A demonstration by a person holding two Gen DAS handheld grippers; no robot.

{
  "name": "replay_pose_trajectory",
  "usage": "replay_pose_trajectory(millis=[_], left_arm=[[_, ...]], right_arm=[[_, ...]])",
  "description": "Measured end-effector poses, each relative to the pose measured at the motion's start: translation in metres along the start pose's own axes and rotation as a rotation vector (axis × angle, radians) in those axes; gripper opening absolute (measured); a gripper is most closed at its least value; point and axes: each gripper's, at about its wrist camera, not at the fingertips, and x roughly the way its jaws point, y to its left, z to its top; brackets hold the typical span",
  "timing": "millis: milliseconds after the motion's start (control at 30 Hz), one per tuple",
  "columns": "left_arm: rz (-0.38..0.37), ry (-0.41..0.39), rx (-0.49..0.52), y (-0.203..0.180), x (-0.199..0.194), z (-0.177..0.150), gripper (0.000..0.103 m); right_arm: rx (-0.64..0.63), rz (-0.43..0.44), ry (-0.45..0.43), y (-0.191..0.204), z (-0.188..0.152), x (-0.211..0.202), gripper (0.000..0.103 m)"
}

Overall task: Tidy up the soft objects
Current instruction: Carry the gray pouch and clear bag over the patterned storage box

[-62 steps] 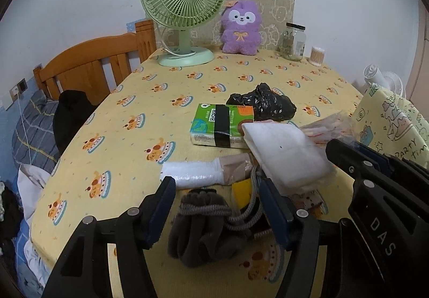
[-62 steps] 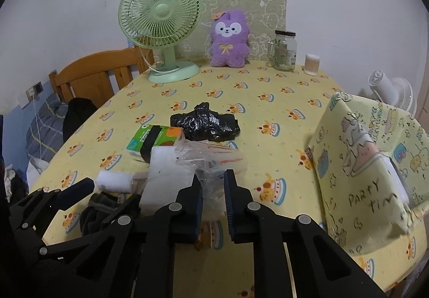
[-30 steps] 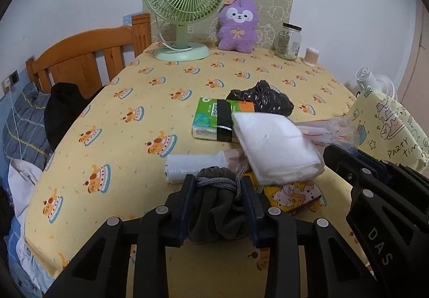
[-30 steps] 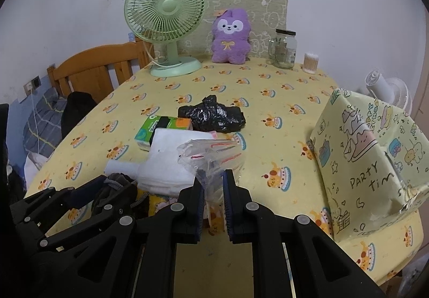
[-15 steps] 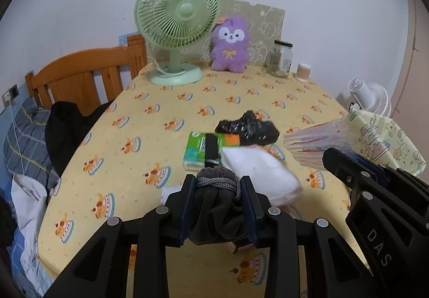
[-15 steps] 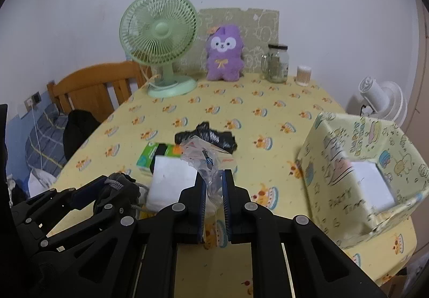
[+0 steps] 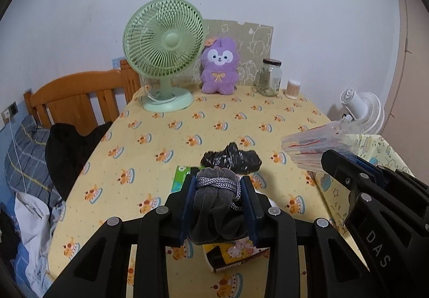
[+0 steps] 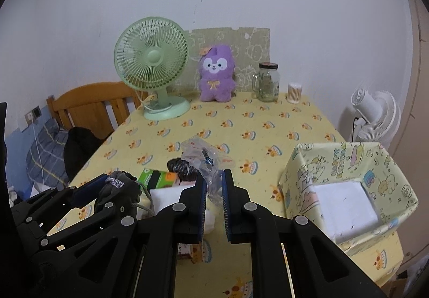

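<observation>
Closest in, the left gripper (image 7: 218,200) is clamped on a dark grey drawstring pouch (image 7: 215,206), cord wrapped round its neck, the pouch held up off the table (image 7: 150,137). The right gripper (image 8: 213,200) has its jaws pinched nearly together on a crinkly clear plastic bag (image 8: 205,161), which sticks up out of the tips, also clear of the tabletop.

Under and just past the grippers there's a little pile on the yellow cake-print cloth: a small printed packet (image 7: 236,253) below the pouch, a white folded cloth (image 8: 171,194), a green tissue pack (image 8: 158,178) and a crumpled black plastic bag (image 7: 232,159) right behind it.

Off to the right sits an open box wrapped in yellow cartoon paper (image 8: 346,164), with something white and flat lying inside (image 8: 346,206).

Further back the table is mostly bare cloth, then along the far edge by the wall: a green desk fan (image 7: 163,54), a purple plush bunny (image 7: 218,67) leaning on a patterned board, a glass jar (image 7: 269,78) and a small tub of cotton swabs (image 7: 292,88). A wooden headboard (image 7: 77,91) and bedding sit left of the table, and a white fan (image 8: 375,115) stands beyond the right corner.
</observation>
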Motion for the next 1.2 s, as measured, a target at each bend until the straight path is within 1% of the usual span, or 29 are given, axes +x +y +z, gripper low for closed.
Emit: replay_pose_trajectory(millis=[333, 567, 667, 767, 1033, 1200], left_arm=[[0.024, -0.036, 0.007, -0.014, -0.011, 0.015, 0.034], [0.023, -0.047, 0.022, -0.027, -0.012, 0.023, 0.034], [0.029, -0.063, 0.011, -0.035, -0.014, 0.026, 0.034], [0.024, -0.073, 0.021, -0.044, -0.016, 0.028, 0.034], [0.012, -0.096, 0.050, -0.068, -0.020, 0.034, 0.034], [-0.006, -0.109, 0.052, -0.083, -0.025, 0.037, 0.034]], right_arm=[[0.002, 0.028, -0.029, -0.012, 0.017, -0.009, 0.014], [0.015, 0.024, -0.043, -0.026, 0.022, -0.015, 0.014], [0.032, 0.015, -0.051, -0.036, 0.026, -0.018, 0.014], [0.038, -0.006, -0.063, -0.044, 0.027, -0.021, 0.014], [0.067, -0.017, -0.074, -0.066, 0.029, -0.030, 0.014], [0.062, -0.025, -0.091, -0.080, 0.032, -0.038, 0.014]])
